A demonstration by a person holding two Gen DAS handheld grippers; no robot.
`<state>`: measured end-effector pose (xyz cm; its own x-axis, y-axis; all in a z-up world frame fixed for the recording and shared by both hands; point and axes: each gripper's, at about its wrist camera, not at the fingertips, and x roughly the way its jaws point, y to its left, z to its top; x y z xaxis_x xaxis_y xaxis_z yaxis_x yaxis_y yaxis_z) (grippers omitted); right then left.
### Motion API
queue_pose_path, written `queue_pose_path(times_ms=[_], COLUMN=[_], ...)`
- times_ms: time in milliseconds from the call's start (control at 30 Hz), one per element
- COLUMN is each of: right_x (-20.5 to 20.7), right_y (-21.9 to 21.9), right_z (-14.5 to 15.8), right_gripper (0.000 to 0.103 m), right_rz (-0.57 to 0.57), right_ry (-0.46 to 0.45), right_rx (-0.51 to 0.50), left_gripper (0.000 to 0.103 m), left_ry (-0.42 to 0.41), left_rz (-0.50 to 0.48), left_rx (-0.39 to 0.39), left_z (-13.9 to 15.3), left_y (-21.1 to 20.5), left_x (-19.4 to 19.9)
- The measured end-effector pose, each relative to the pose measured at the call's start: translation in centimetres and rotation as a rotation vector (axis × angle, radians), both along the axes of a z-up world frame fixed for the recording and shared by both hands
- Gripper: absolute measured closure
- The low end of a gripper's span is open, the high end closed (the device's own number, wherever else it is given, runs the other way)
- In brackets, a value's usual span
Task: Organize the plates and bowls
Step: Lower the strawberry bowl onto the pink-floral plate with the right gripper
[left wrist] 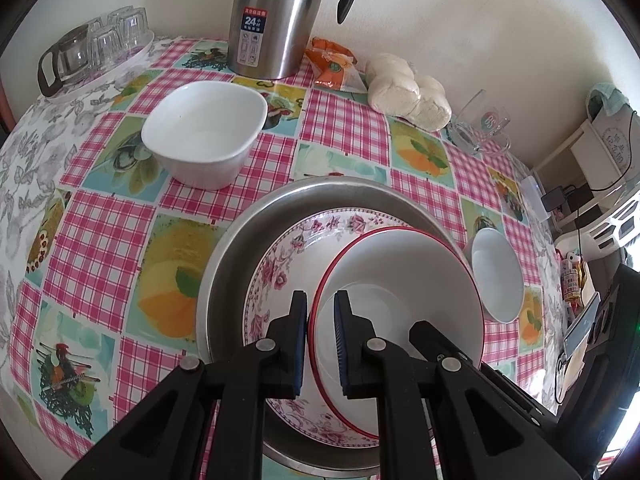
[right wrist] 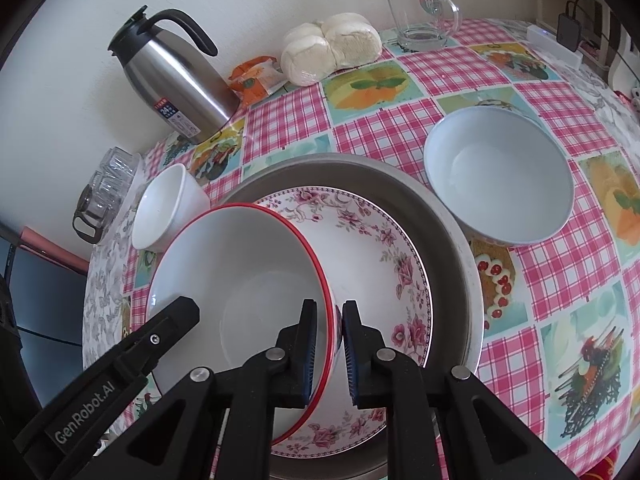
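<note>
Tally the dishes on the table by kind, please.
Bowls: 3: red-rimmed bowl, square white bowl, round white bowl
Floral plates: 1
Metal basins: 1
Total: 5

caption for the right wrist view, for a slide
Right gripper pinching the red-rimmed bowl wall above a floral plate in a metal basin.

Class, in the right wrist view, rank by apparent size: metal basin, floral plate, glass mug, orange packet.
1. Metal basin
2. Floral plate, lying inside the basin
3. Glass mug
4. Orange packet
The mug and packet stand farther back, so their order is unsure.
</note>
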<state>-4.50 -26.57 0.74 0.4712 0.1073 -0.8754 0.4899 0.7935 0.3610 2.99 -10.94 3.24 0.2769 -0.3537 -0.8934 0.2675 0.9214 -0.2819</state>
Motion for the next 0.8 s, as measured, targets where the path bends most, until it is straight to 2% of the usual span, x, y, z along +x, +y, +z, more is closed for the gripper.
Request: queue_pose_path(times_ms=[200, 600, 800], right_x=[0.1, 0.2, 0.1], right_y=[-0.2, -0.3, -0.7], right_z=[-0.8, -0.8, -1.0], right_gripper=[0.087, 0.086, 0.085], right_rz=[-0.005, -0.003, -0.016], right_ry=[0.024, 0.020, 0.012], right_rx=[0.011, 0.013, 0.047], left_gripper=[0.091, 0.091, 0.091], left_ry=[0.020, 0.025, 0.038], left_rz=[0.000, -0.002, 0.003], left_rx=[0.009, 0.008, -0.005], left_z=[-0.8, -1.1, -1.4], left_y=[-0.2, -0.3, -0.2], left_x=[0.1, 0.3, 0.4])
